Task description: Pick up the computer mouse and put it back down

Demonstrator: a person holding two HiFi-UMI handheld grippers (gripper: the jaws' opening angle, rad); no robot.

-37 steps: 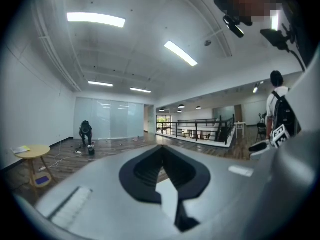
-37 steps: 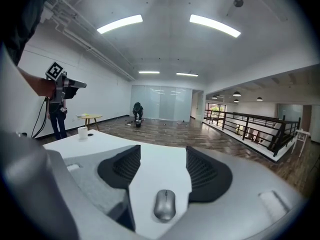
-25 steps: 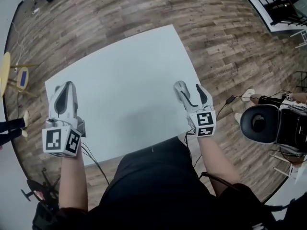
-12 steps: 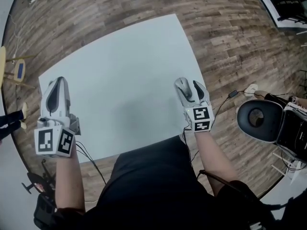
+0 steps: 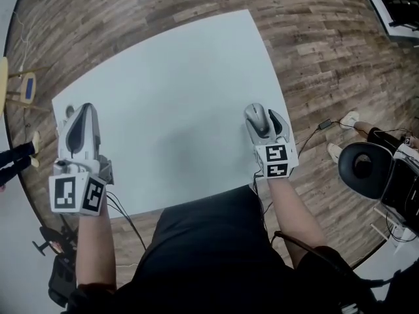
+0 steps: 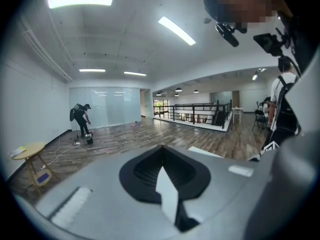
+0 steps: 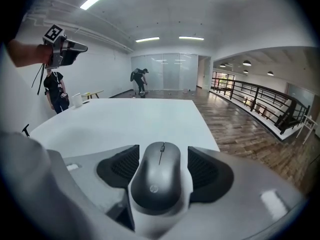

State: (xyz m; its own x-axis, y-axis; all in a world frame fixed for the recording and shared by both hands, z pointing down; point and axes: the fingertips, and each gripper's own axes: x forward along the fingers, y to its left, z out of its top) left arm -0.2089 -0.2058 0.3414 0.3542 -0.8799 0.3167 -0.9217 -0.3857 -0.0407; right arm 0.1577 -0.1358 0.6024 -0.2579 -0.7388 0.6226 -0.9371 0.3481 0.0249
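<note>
HIDDEN: computer mouse (image 7: 161,184) flanks and underside covered by right tongs (image 5: 264,116); contact with tabletop (image 5: 170,97) cannot be told | MOUSE: dark grey, smooth, scroll wheel (image 7: 161,147) on its centre line, at tabletop's right edge near the near-right corner | WRITING: small round logo (image 7: 151,188), too small to read | TONGS: right tongs clasp mouse, jaws just eased wider; left tongs (image 6: 161,151) clenched, empty

The white table (image 5: 177,90) stands on a wood floor (image 5: 131,18). A small white thing (image 7: 77,100) sits at its 9 o'clock corner.
</note>
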